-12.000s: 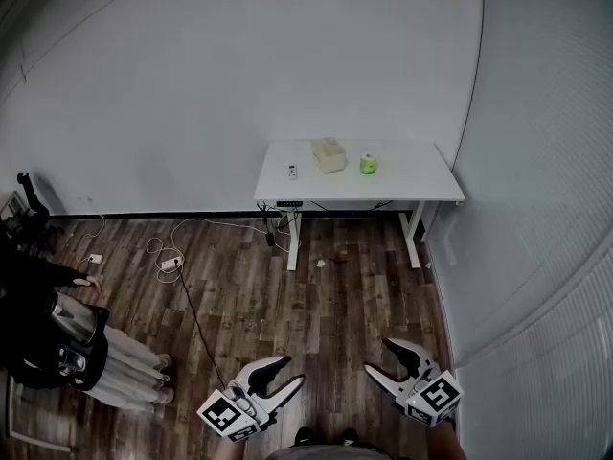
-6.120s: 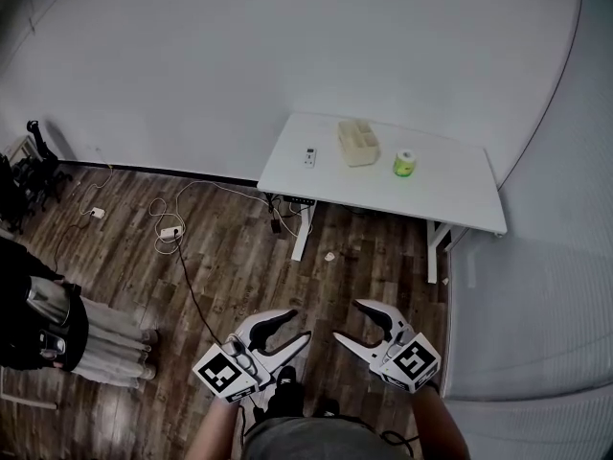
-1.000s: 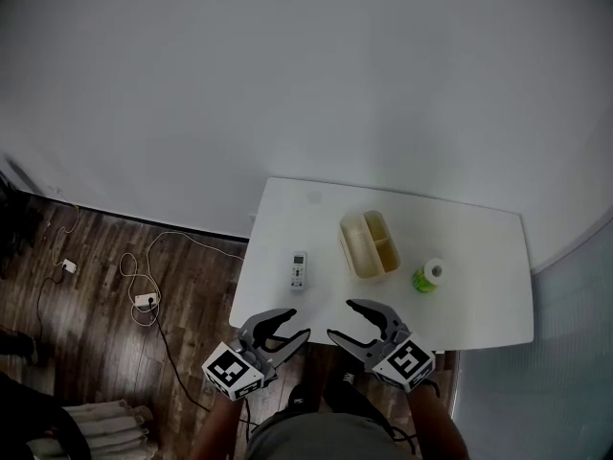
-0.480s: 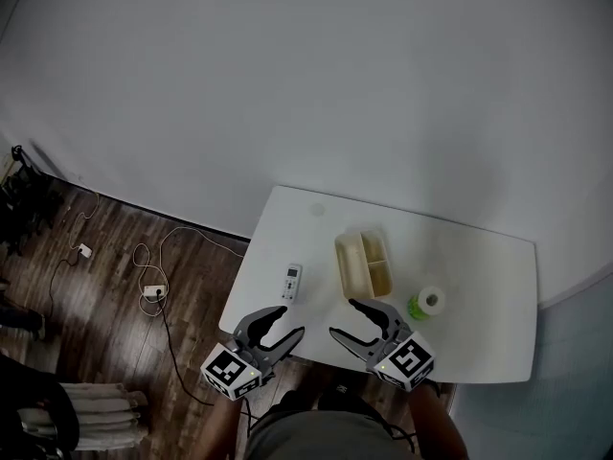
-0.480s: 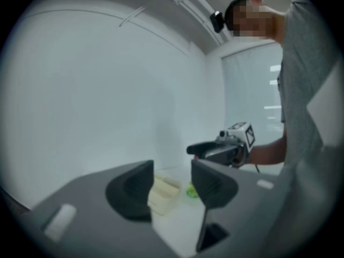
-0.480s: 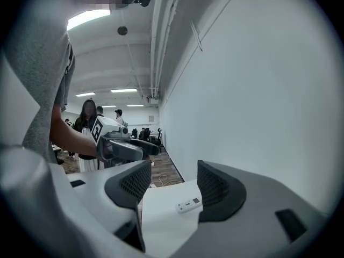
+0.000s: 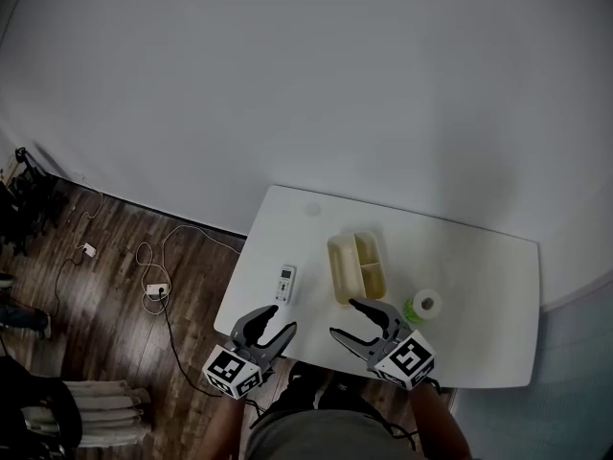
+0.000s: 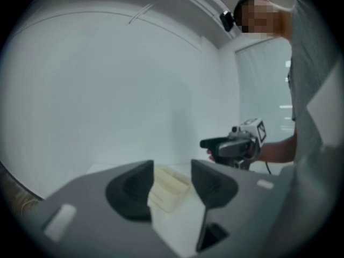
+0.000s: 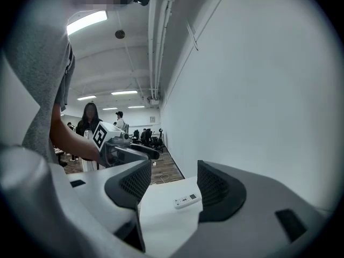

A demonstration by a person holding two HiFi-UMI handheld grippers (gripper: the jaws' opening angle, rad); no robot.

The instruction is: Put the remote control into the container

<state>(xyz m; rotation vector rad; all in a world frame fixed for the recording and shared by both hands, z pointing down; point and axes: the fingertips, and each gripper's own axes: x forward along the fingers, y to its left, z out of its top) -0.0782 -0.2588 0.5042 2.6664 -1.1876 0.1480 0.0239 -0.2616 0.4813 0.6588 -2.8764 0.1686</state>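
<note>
Figure: left gripper [image 7: 283,317] and right gripper [image 7: 343,318] hover at the near edge of the surface [image 7: 479,295], jaws spread and empty, the left pair narrower. The remote control [image 7: 284,283] lies flat at nine o'clock of the container [image 7: 332,271]. I judge my narrow jaws could nudge it off the edge.

Left gripper [image 7: 283,318]: held low, fingers [image 8: 129,195] apart, nothing between them.
Right gripper [image 7: 343,318]: level beside it, likewise parted and empty.
Forearms [image 7: 429,418]: bare, reaching forward.
</note>
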